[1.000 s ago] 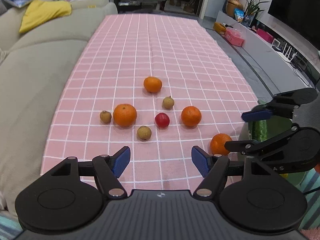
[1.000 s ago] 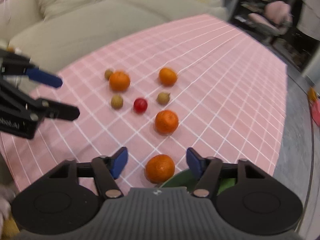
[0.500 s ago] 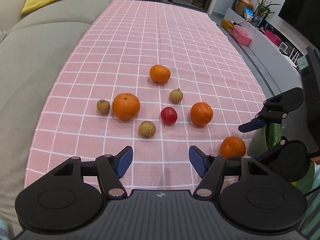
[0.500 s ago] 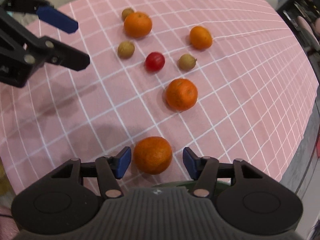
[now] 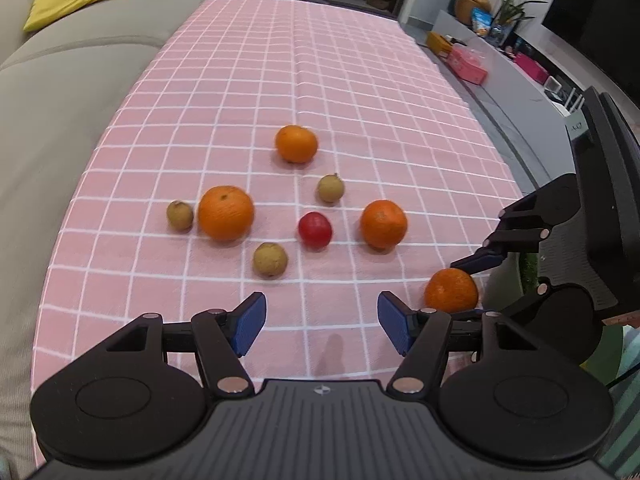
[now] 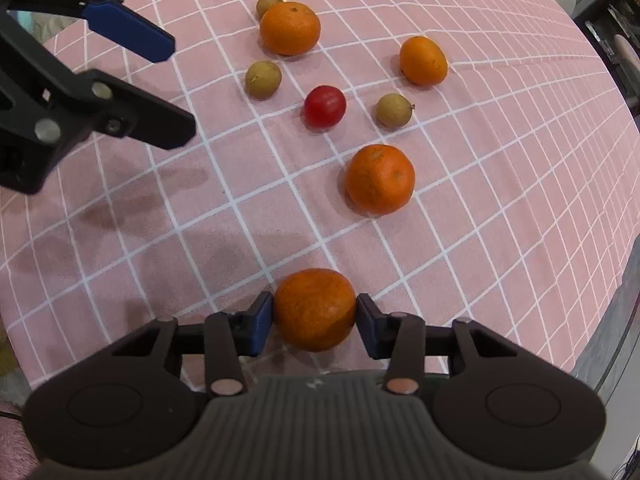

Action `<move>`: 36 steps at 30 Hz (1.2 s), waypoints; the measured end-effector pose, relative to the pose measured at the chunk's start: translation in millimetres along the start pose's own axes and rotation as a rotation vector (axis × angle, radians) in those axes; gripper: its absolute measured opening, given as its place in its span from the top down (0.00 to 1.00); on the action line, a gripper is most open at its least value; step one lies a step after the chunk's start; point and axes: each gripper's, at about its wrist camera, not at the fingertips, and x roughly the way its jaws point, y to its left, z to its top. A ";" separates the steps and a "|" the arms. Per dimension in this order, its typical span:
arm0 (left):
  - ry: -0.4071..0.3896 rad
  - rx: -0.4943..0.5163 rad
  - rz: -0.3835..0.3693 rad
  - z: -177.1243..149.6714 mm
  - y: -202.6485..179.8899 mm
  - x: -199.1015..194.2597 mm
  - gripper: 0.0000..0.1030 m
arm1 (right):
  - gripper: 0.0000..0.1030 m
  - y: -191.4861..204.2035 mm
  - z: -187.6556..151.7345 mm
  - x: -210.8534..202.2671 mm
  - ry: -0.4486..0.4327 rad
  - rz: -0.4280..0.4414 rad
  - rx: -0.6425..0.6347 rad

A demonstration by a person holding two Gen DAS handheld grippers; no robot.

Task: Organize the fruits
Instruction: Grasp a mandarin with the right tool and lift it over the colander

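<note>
On the pink checked cloth (image 5: 320, 80) lie several fruits. At its near right edge, an orange (image 6: 314, 308) sits between the blue pads of my right gripper (image 6: 314, 320), whose jaws are closing and touch it on both sides; the same orange (image 5: 451, 290) shows in the left wrist view. My left gripper (image 5: 320, 322) hovers open over bare cloth, nothing between its fingers. Farther off lie three more oranges (image 5: 226, 218) (image 5: 296, 143) (image 5: 383, 223), a small red fruit (image 5: 315, 230) and three small brown fruits (image 5: 270, 259).
A beige sofa (image 5: 60, 100) runs along the cloth's left side. A green container (image 5: 529, 272) is mostly hidden behind the right gripper, off the cloth's right edge. A low shelf with boxes (image 5: 466, 64) stands at the far right.
The right gripper dropped toward the nearest orange, tipped downward, and its pads closed in to touch it. The left gripper barely shifted and stayed open.
</note>
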 end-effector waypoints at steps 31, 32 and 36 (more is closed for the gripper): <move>-0.016 0.243 0.109 32.7 -81.1 84.7 0.30 | 0.60 -70.2 -163.8 -78.2 -0.242 -0.003 0.718; -0.016 0.236 0.110 33.4 -80.7 86.6 0.30 | 0.60 -70.8 -164.6 -72.5 -0.237 0.006 0.726; -0.015 0.237 0.108 36.6 -83.1 92.4 0.37 | 0.60 -66.6 -163.9 -56.1 -0.216 0.004 0.714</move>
